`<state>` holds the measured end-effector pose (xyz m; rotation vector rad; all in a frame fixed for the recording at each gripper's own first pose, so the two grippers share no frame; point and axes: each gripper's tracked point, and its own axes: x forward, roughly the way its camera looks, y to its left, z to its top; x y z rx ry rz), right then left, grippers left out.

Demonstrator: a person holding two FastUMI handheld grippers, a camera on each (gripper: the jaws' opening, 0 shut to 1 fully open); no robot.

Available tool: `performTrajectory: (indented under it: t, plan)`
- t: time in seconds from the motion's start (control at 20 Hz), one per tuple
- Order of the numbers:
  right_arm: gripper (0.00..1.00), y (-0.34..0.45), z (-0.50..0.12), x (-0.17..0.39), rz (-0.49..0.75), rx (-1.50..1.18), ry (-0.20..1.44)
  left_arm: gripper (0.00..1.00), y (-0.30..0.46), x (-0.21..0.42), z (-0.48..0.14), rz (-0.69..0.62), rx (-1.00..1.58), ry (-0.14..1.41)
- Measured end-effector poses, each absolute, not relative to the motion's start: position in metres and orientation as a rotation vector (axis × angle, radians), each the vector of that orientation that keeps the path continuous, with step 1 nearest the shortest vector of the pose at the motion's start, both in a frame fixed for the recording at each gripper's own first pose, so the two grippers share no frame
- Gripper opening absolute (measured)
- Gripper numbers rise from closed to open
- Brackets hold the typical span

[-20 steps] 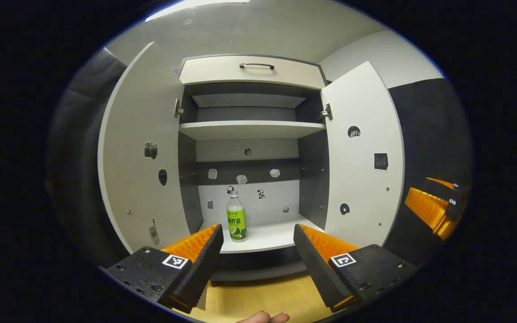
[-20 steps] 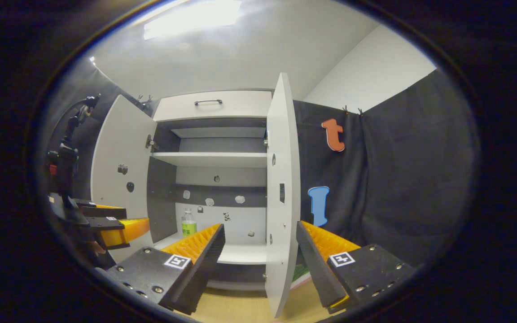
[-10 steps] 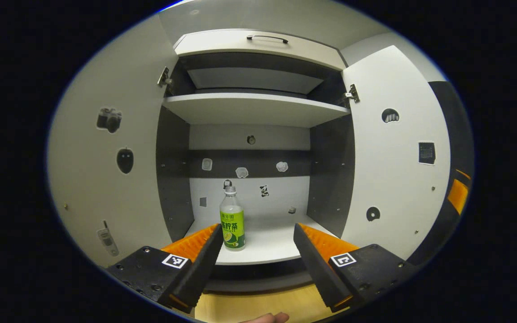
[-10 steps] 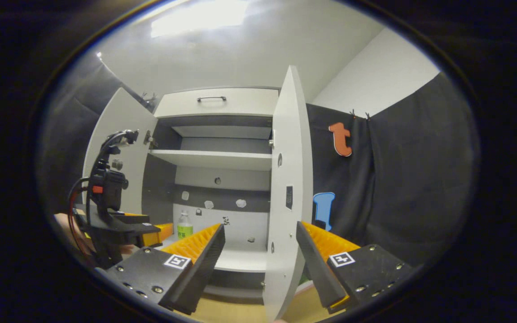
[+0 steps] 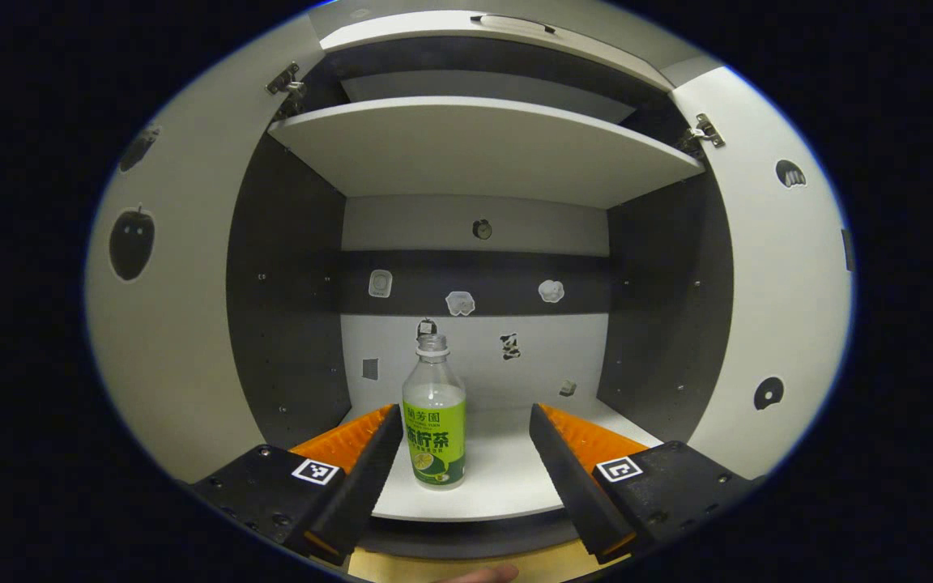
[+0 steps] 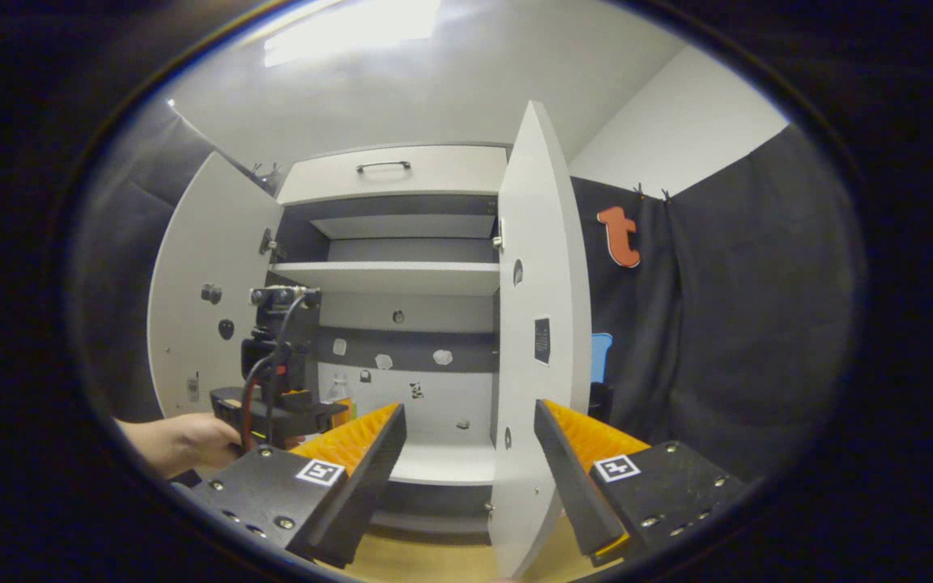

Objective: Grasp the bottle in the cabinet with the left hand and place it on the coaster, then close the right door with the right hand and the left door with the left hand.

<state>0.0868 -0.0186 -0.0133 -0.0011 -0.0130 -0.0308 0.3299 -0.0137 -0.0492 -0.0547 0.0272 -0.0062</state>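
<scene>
Two doors stand swung wide, so the cabinet interior is exposed for the reach: left door along the left of the left gripper view, right door along its right. The bottle stands upright on the bottom shelf, lower centre of that frame, slightly left of the midline, green label facing out. Left gripper is spread wide and level with the bottle's lower half, holding nothing; its left finger sits just beside the label, contact can't be told, while the right finger is well apart from it. Judgement: this is the approach for the grasp, and the opening needs to centre on the bottle before squeezing, else the near finger could nudge it over. In the right gripper view the right gripper is also wide apart and empty, hanging back at the bottom of frame with the right door edge-on between its fingers farther off, likely waiting for its closing turn. The hand carrying the left gripper shows lower left there. No coaster can be made out.
</scene>
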Motion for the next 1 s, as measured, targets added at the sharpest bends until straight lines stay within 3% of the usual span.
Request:
performTrajectory:
  t: [0.6, 0.7, 0.75, 1.0]
  plan:
    - [0.96, 0.005, -0.019, 0.073, -0.051, 0.012, 0.018, 0.99, 0.008, 0.418, -0.089, 0.024, -0.035, 0.088]
    - [0.96, 0.005, -0.018, 0.065, -0.051, -0.005, 0.016, 0.95, 0.009, 0.424, -0.090, 0.009, -0.057, 0.084]
    - [0.96, 0.006, -0.018, 0.059, -0.054, -0.008, 0.019, 0.78, 0.009, 0.423, -0.087, 0.009, -0.083, 0.075]
    - [0.96, -0.005, -0.016, 0.037, -0.064, -0.001, 0.025, 0.78, 0.000, 0.383, -0.062, -0.018, -0.146, 0.039]
